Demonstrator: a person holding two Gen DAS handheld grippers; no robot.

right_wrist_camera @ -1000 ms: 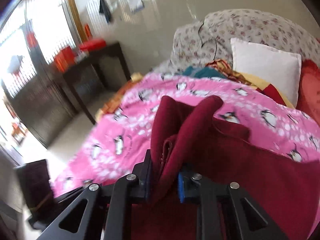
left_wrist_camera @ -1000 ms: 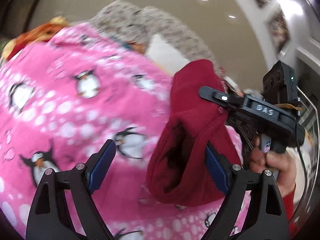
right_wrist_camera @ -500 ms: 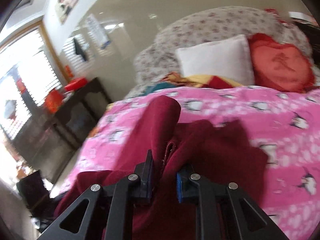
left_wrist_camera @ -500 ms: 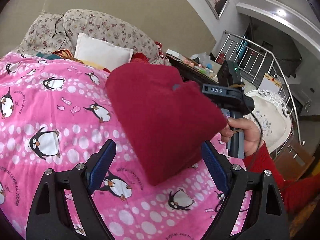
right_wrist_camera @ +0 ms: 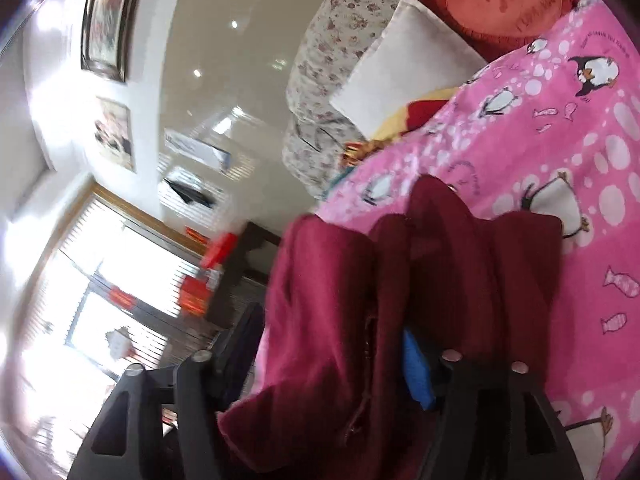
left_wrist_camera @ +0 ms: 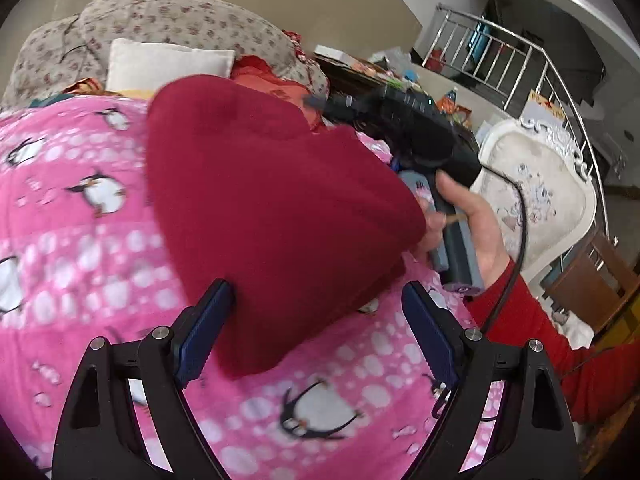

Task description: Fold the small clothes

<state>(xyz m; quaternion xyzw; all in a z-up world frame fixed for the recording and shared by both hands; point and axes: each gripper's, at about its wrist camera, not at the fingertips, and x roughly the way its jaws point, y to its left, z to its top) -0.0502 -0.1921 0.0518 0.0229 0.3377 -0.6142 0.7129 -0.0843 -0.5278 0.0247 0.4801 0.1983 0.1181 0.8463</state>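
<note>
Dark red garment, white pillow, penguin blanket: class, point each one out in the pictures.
Dark red garment (left_wrist_camera: 272,208): left wrist view, middle of the cloth.
White pillow (left_wrist_camera: 168,62): left wrist view, its front face.
Penguin blanket (right_wrist_camera: 592,184): right wrist view, a bare pink patch.

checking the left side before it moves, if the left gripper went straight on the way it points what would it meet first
Most likely the dark red garment, which hangs right ahead between the open fingers of the left gripper; depth is unclear, the pink penguin blanket lies beyond.

We are in a home: a floral sofa (left_wrist_camera: 168,24) with cushions (left_wrist_camera: 164,62), a penguin blanket (left_wrist_camera: 80,208), framed pictures (right_wrist_camera: 106,20) upper left, a stair railing (left_wrist_camera: 516,60) upper right.
</note>
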